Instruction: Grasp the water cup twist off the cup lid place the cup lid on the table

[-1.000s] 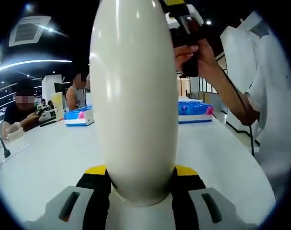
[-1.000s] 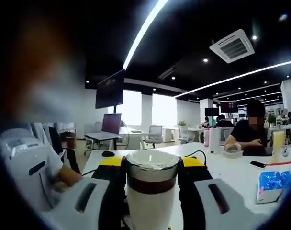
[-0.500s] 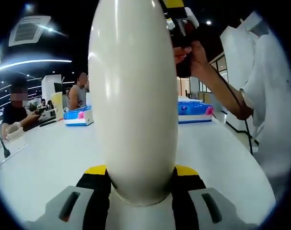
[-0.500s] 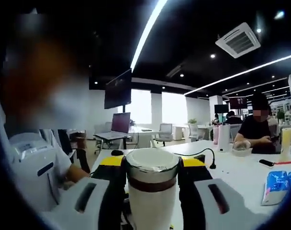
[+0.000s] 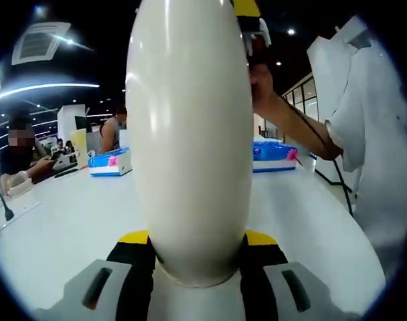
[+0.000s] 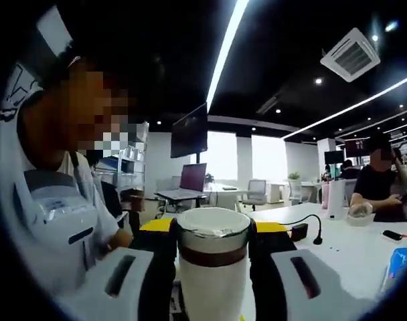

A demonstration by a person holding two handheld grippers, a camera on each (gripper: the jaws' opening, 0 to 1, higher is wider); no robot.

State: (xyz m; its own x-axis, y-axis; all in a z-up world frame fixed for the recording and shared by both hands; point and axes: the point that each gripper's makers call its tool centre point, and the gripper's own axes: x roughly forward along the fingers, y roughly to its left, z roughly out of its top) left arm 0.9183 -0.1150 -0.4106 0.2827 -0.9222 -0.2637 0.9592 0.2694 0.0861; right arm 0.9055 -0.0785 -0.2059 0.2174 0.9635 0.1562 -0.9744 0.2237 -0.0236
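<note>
Left gripper (image 5: pixel 195 257) clamps water cup (image 5: pixel 189 134), long axis along its jaws.

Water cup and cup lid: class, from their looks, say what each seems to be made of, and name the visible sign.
Water cup: glossy off-white shell, probably coated metal or hard plastic; long bright streaks of light run down its smooth curve. Cup lid: likely brushed or polished metal, silvery with soft reflections on its rim, above a dark brown band that may be plastic or rubber. Neither can be settled by looks alone.
</note>
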